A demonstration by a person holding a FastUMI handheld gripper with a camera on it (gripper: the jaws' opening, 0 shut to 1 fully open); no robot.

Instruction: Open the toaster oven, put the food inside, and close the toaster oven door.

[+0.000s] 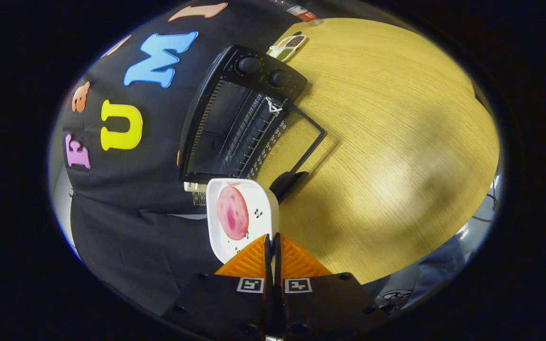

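The toaster oven point(240, 118) stands with its door point(292, 142) already open, while the gripper point(273, 246), fingers pinched on the rim of a plate point(261, 199) of food point(232, 213), holds it just short of the oven, loading and closing left.

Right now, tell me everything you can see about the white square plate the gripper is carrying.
The white square plate has rounded corners, a raised rim and small cherry prints. It looks like glazed ceramic or plastic. A round pink slice of food lies on it. The gripper is shut on its near rim, holding it lifted and tilted, just ahead of the open door of the black toaster oven, above the wooden table.
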